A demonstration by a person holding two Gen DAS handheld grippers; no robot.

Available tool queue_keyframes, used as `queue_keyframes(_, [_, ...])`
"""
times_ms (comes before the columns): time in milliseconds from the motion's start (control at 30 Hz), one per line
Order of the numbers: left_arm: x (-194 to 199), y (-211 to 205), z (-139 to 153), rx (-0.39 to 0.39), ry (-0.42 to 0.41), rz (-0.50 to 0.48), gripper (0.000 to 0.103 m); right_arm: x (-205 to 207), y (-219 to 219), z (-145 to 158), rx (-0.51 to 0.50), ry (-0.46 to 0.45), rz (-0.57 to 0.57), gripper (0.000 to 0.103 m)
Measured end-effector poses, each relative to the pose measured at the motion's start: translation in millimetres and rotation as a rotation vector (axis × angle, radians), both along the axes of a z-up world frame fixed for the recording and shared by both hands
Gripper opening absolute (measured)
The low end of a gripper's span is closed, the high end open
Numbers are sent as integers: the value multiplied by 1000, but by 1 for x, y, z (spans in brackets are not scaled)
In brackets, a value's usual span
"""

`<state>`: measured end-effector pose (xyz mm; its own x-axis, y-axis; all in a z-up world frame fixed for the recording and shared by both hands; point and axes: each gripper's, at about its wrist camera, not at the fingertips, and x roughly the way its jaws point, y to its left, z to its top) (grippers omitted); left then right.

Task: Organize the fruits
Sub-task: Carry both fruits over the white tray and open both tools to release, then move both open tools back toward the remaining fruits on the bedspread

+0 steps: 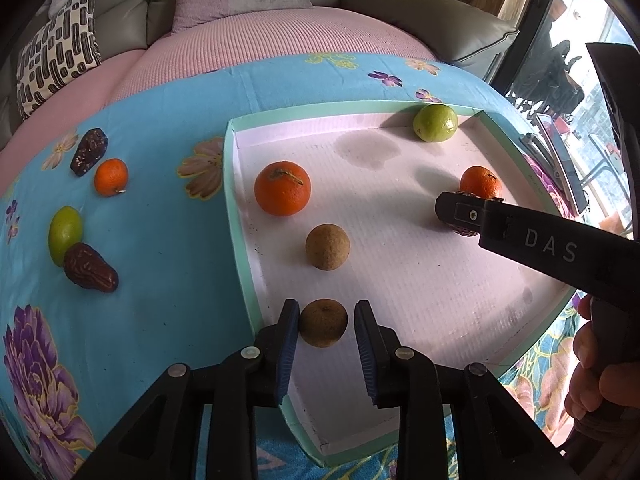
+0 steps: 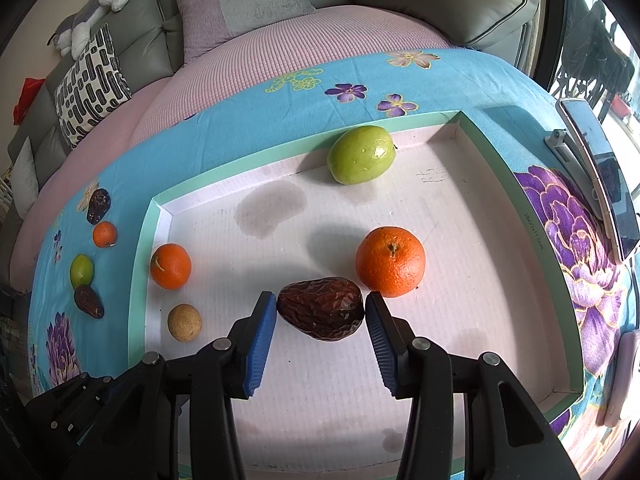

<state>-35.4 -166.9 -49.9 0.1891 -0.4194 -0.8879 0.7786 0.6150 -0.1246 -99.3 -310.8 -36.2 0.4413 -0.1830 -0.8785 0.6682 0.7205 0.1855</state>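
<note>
Your left gripper [image 1: 326,330] sits at the near left corner of the shallow green-rimmed tray [image 1: 236,184], its blue-padded fingers [image 1: 288,344] spread either side of a brown longan [image 1: 323,322]. The left pad looks to be touching the fruit, while a clear gap shows on the right, so the jaws are apart and not clamping it.

Your right gripper [image 2: 321,308] is over the middle of the tray, toward its right side. A wrinkled dark date [image 2: 320,307] lies between its pads; both tips sit right at the date's ends, but whether they press it or merely flank it you cannot tell from here.

Inside the tray you also have a second longan [image 1: 327,246] just beyond the first, a large orange [image 1: 282,193] near the left wall, a smaller orange [image 2: 390,261] just beyond the date to its right, and a green fruit [image 2: 361,154] against the far wall. A faint damp stain [image 2: 270,208] marks the white liner.

Outside, on the blue floral cloth [image 1: 160,208] to the left, four pieces remain: a date [image 1: 89,151] and a small orange [image 1: 111,176] farther off, then a green fruit [image 1: 65,233] touching another date [image 1: 90,267] nearer you.

Your right hand [image 1: 600,364] shows at the right edge, wrapped round the gripper's handle.
</note>
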Motion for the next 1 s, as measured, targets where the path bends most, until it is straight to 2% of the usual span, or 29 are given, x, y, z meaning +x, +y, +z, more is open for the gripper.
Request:
queue_keyframes(67, [-1, 1, 3, -9, 1, -2, 38, 1, -1, -1, 0, 7, -2, 48])
queue_keyframes(100, [-1, 2, 6, -12, -3, -2, 45, 1, -1, -1, 0, 6, -4, 48])
queue_keyframes(167, [-1, 6, 12, -28, -16, 2, 52, 0, -1, 0, -1, 1, -8, 50])
queue_keyframes(267, [1, 12, 23, -55, -37, 18, 55, -2, -1, 1, -4, -7, -8, 58])
queue_keyframes(367, [7, 19, 28, -63, -52, 56, 58, -2, 0, 1, -8, -7, -5, 59])
queue_keyframes(400, [11, 22, 27, -62, -50, 73, 59, -1, 0, 1, -6, -8, -6, 63])
queue_keyframes(467, [20, 28, 26, -50, -51, 121, 65, -2, 0, 1, -11, -5, -7, 67])
queue_keyframes(567, [34, 36, 18, -2, -60, 209, 75, -2, -1, 1, -16, -1, -4, 68])
queue_keyframes(633, [43, 41, 11, 40, -69, 265, 82, 0, -1, -1, -19, 7, 1, 74])
queue_keyframes(667, [46, 44, 8, 58, -73, 289, 88, 0, 0, -1, -21, 11, 4, 81])
queue_keyframes(700, [49, 46, 6, 64, -70, 304, 97, 1, 0, -1, -24, 11, 7, 82])
queue_keyframes(733, [52, 49, 5, 68, -68, 319, 100, 1, 1, 0, -27, 9, 11, 82])
queue_keyframes(1000, [59, 53, 2, 92, -97, 363, 103, 3, 2, -3, -34, 23, 20, 84])
